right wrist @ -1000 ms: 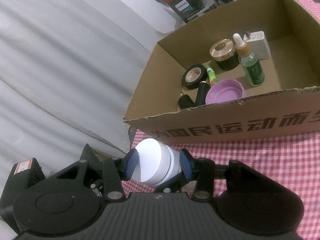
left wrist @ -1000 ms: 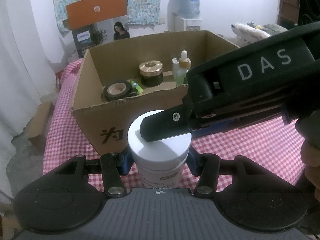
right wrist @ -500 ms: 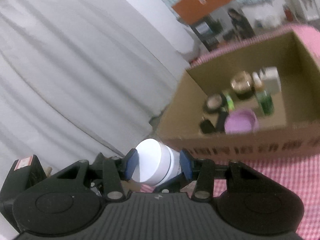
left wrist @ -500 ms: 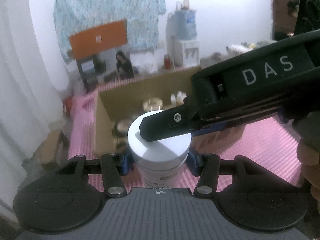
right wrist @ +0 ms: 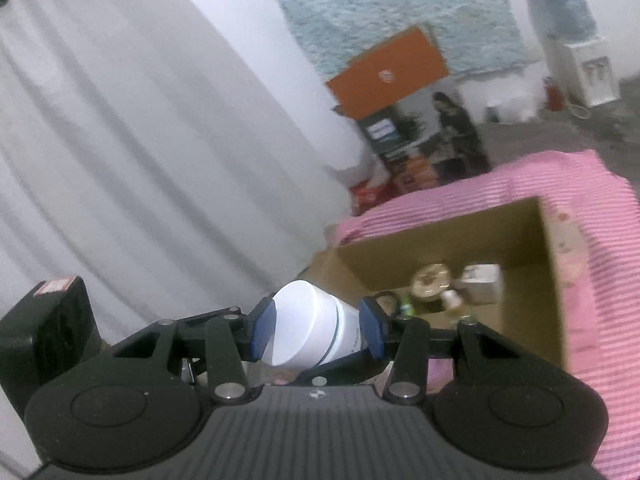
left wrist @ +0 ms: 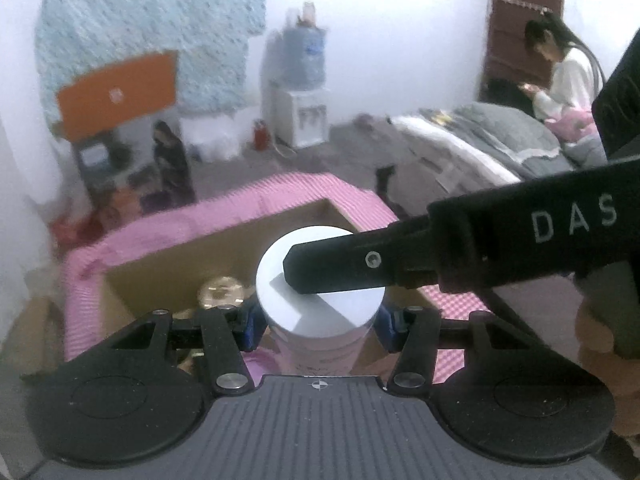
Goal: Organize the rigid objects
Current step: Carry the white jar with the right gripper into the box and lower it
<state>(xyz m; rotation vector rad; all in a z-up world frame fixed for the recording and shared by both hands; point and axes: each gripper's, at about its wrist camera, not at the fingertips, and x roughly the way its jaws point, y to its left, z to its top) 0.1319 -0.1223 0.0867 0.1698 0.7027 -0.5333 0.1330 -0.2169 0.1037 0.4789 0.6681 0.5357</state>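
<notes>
A white jar (left wrist: 320, 312) with a white lid is clamped by both grippers at once. My left gripper (left wrist: 318, 322) is shut on its body. My right gripper (right wrist: 316, 334) is shut on it near the lid; one black finger (left wrist: 336, 270) lies across the lid in the left wrist view. The jar (right wrist: 312, 336) is held in the air above the near edge of an open cardboard box (right wrist: 548, 280) on a pink checked tablecloth (right wrist: 608, 264). Inside the box I see a gold-lidded jar (right wrist: 430, 280), a white box (right wrist: 480, 284) and a dropper bottle (right wrist: 450, 300).
A white curtain (right wrist: 140, 160) hangs at the left. Behind the table are an orange box (left wrist: 120, 96), a water dispenser (left wrist: 298, 96), a bed (left wrist: 500, 140) and a seated person (left wrist: 560, 72).
Both grippers have lifted the white jar together from table level in front of the box to well above its near edge. The views now look down into the box from higher up.
</notes>
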